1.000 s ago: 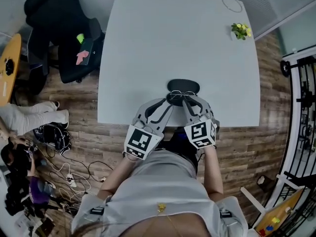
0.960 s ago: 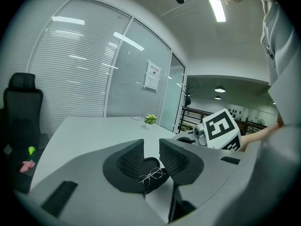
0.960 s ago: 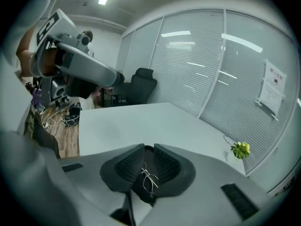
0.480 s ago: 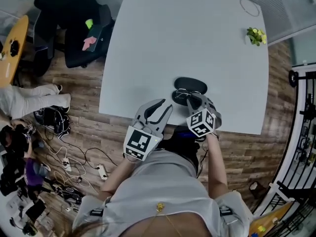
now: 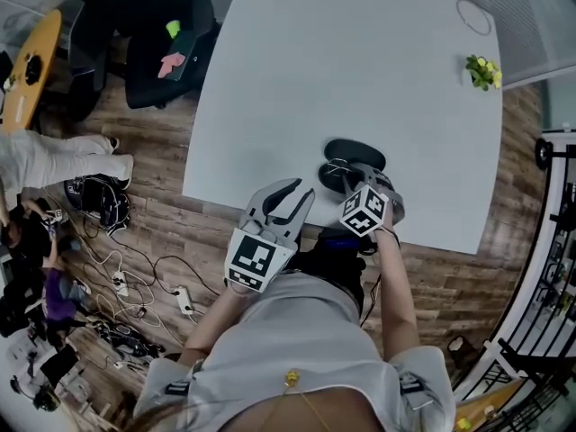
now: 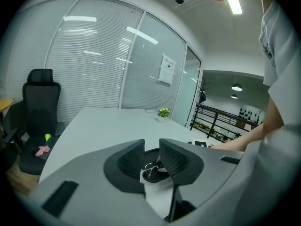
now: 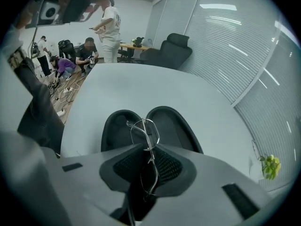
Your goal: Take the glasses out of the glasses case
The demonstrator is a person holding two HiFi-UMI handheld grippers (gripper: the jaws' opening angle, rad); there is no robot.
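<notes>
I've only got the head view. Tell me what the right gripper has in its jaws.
Observer: The right gripper is shut on the glasses. It pinches the thin wire frame, and one lens sticks out past the jaw tips.
Operator: Now give me the left gripper.
Observer: The left gripper has its jaws apart with nothing between them.
Operator: Describe the case.
Observer: The glasses case lies open on the table, with its two dark shells side by side just beyond the held lens.
</notes>
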